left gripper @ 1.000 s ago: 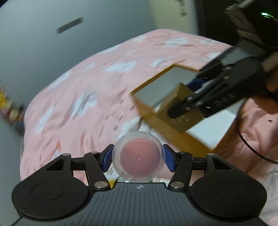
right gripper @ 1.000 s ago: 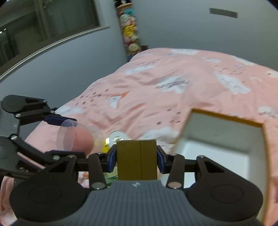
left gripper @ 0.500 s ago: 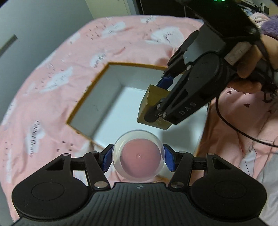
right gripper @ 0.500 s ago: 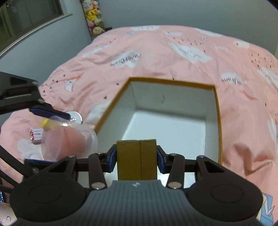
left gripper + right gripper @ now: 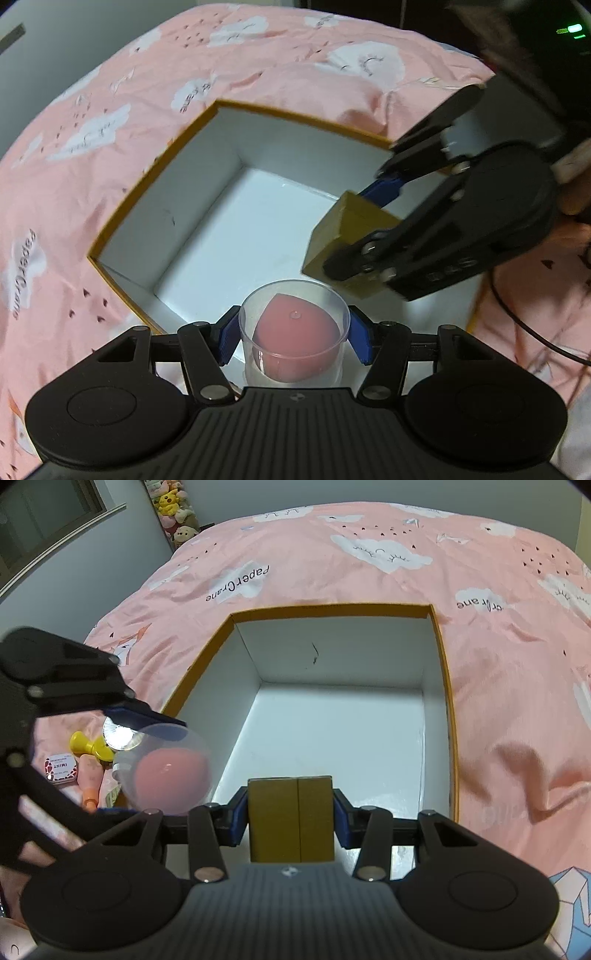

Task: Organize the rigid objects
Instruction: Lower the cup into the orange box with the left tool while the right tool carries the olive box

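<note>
My left gripper [image 5: 293, 338] is shut on a clear round plastic case [image 5: 294, 332] holding a pink sponge. It hangs over the near corner of an open white box with an orange rim [image 5: 236, 236]. My right gripper [image 5: 290, 821] is shut on a small brown cardboard box [image 5: 290, 821], above the near end of the same white box [image 5: 332, 746]. In the left wrist view the right gripper and its brown box [image 5: 345, 240] sit to the right, over the box's interior. The clear case [image 5: 168, 771] appears at the left in the right wrist view.
The white box lies on a pink bedspread [image 5: 332, 561] with cloud prints. Left of the box lie a yellow toy piece [image 5: 88, 744], a small mint tin [image 5: 61, 768], a round metal lid [image 5: 118, 734] and a pink tube [image 5: 90, 779]. Plush toys [image 5: 171, 513] stand by the far wall.
Both grippers swung down and over the white box, each still gripping its object. The box's interior now fills both views.
</note>
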`<state>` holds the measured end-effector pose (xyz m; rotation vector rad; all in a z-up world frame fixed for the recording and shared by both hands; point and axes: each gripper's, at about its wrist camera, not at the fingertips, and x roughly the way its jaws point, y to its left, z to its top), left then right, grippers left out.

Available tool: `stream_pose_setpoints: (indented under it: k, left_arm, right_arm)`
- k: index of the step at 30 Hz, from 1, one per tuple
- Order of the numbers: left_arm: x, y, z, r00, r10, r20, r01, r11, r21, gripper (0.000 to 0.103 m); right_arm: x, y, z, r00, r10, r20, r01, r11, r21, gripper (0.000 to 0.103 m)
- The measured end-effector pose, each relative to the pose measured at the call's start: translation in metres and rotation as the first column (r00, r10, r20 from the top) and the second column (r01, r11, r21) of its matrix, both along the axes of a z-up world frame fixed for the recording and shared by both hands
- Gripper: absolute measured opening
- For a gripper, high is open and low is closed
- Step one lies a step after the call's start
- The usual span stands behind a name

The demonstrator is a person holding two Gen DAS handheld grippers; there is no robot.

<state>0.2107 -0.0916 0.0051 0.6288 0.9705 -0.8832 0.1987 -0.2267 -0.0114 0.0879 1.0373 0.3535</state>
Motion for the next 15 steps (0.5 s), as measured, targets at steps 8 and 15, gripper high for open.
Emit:
stream_pose_setpoints:
  k: [8,15]
  left_arm:
    - [0.003,-0.005,-0.024,0.998,0.017,-0.053,-0.016,1.000,0.020,0.068]
    - [0.011,-0.010,-0.033,0.982,0.109,-0.156,-0.104,0.994,0.042,0.068]
  right_arm:
    - [-0.002,-0.006,-0.002,1.000,-0.004,-0.011,0.004,1.000,0.003,0.045]
    - [-0.001,-0.006,-0.008,0.999,0.011,-0.032,-0.010,1.000,0.007,0.045]
